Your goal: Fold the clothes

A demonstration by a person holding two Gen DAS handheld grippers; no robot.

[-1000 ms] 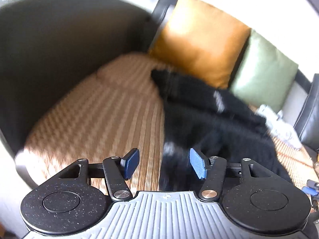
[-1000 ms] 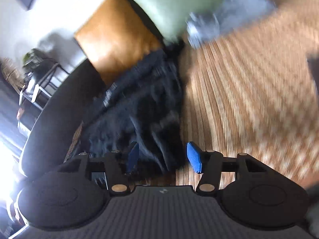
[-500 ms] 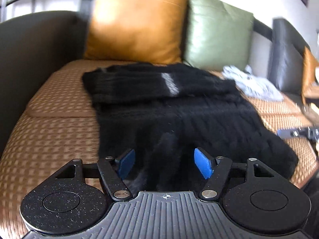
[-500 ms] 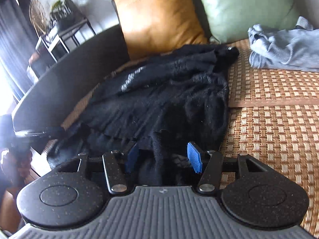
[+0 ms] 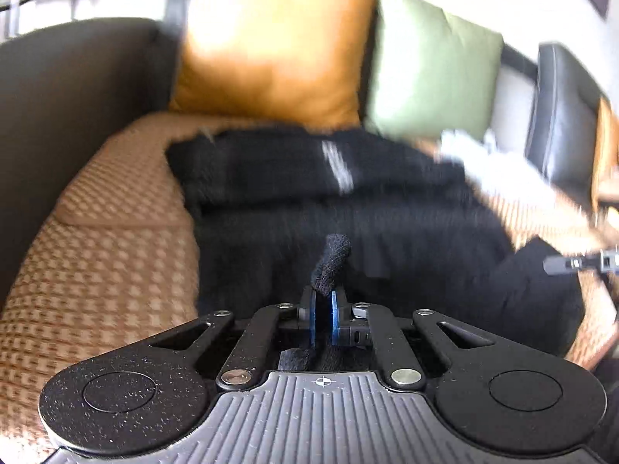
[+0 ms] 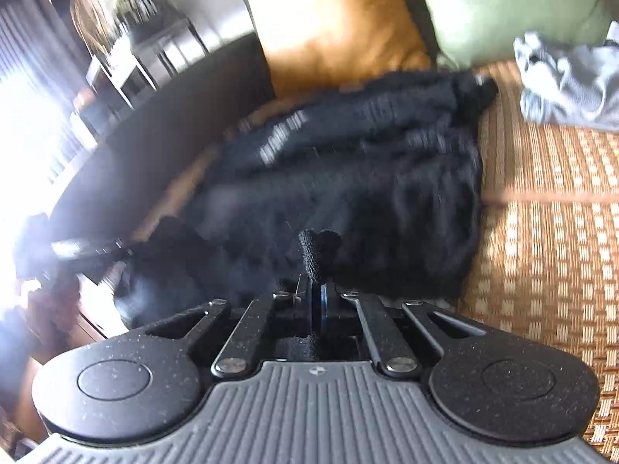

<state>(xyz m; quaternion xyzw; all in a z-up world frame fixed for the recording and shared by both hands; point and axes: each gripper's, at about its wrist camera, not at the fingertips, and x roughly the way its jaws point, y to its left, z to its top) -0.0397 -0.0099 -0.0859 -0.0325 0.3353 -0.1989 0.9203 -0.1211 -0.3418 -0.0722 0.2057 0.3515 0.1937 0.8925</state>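
A black knitted garment (image 5: 348, 208) with a pale label lies spread on the woven sofa seat (image 5: 100, 263). My left gripper (image 5: 324, 319) is shut on a pinched fold of its near hem, and a tuft of black knit sticks up from between the blue pads. In the right wrist view the same black garment (image 6: 367, 178) fills the middle, and my right gripper (image 6: 318, 305) is likewise shut on a fold of its near edge. The other gripper's tip shows at the far right of the left wrist view (image 5: 580, 261) and the far left of the right wrist view (image 6: 89, 247).
An orange cushion (image 5: 271, 46) and a green cushion (image 5: 433, 69) lean on the sofa back. A crumpled pale grey garment (image 6: 568, 81) lies on the seat to the right. The dark armrest (image 5: 65, 108) curves round the left. A side table with plants (image 6: 143, 23) stands beyond.
Both grippers swung round to face the garment's near edge, then their jaws went from wide open to shut on folds of the black knit.
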